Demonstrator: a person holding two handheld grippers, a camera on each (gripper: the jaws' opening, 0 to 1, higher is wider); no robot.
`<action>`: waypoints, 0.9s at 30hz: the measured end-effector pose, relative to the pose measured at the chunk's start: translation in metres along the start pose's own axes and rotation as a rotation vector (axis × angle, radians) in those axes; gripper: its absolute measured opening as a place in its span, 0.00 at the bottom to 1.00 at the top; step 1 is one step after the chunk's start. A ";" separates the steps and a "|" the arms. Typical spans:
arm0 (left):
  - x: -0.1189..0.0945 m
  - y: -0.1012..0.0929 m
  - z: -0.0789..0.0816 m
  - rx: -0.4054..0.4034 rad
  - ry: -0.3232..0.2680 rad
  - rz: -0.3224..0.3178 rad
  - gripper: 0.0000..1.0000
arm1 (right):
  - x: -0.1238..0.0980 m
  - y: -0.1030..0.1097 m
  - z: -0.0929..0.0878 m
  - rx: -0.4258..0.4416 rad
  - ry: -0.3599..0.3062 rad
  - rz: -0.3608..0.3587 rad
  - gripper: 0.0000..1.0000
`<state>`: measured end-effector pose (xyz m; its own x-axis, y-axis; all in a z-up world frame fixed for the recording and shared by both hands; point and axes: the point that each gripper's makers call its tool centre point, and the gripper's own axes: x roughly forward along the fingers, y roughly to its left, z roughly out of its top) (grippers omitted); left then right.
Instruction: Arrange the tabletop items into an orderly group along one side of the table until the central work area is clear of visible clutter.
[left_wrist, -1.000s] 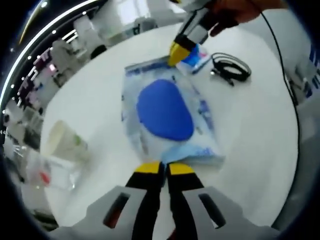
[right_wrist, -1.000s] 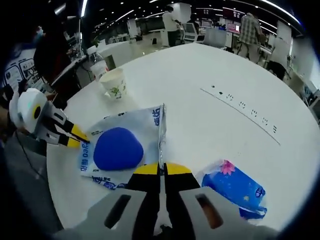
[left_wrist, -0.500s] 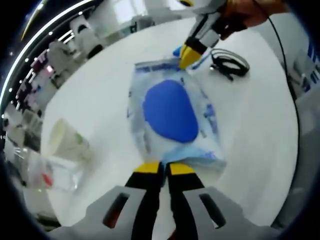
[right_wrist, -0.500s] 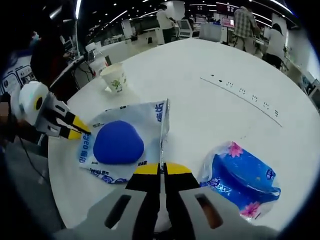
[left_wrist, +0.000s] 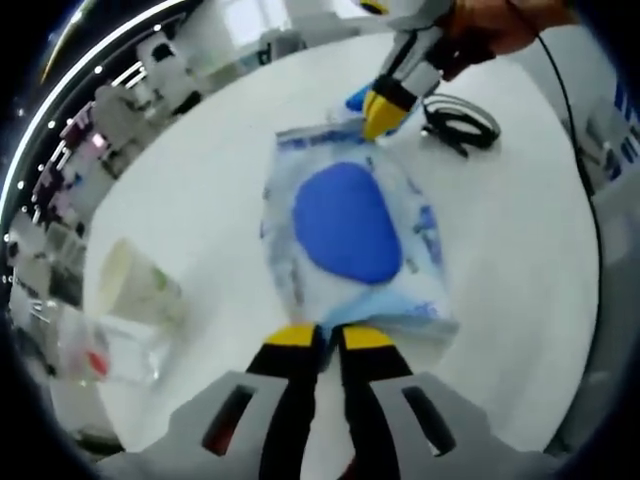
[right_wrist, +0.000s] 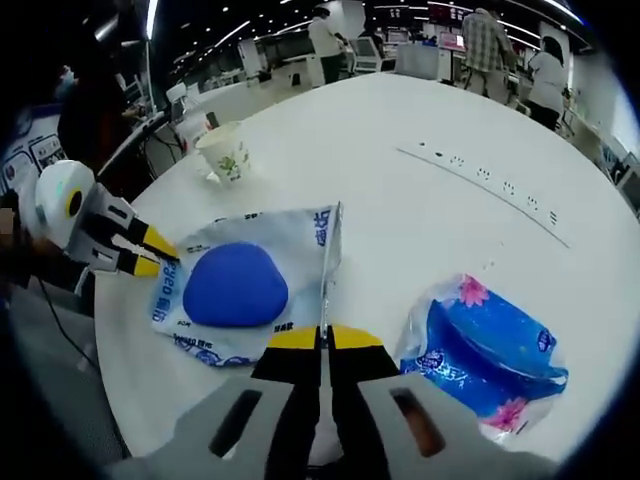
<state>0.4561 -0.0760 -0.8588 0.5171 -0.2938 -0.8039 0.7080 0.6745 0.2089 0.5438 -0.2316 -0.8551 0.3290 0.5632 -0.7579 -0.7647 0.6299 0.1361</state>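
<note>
Holding opposite edges of the clear plastic pouch with a blue oval (left_wrist: 348, 225), both closed jaws have carried it slightly across the white bench (right_wrist: 420, 210), beside the blue flowered packet (right_wrist: 490, 355).

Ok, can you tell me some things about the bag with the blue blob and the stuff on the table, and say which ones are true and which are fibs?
1. Both grippers pinch the clear bag at opposite edges. True: left gripper, right gripper.
2. The paper cup lies on its side. False: it stands upright.
3. A black cable lies coiled on the white table. True.
4. The flowered blue pack sits on top of the clear bag. False: it lies beside it, apart.
</note>
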 end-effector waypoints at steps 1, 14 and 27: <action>0.001 0.001 0.000 0.000 -0.001 0.001 0.07 | 0.000 0.000 -0.001 0.004 0.001 0.000 0.01; -0.002 0.003 -0.011 0.047 0.034 0.000 0.28 | -0.002 0.003 -0.008 0.027 0.006 -0.007 0.01; -0.021 0.010 -0.039 -0.169 -0.005 0.031 0.47 | -0.003 0.004 -0.011 0.044 0.000 -0.014 0.01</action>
<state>0.4338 -0.0370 -0.8614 0.5401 -0.2739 -0.7958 0.6009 0.7875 0.1368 0.5344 -0.2364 -0.8594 0.3399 0.5540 -0.7600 -0.7349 0.6607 0.1529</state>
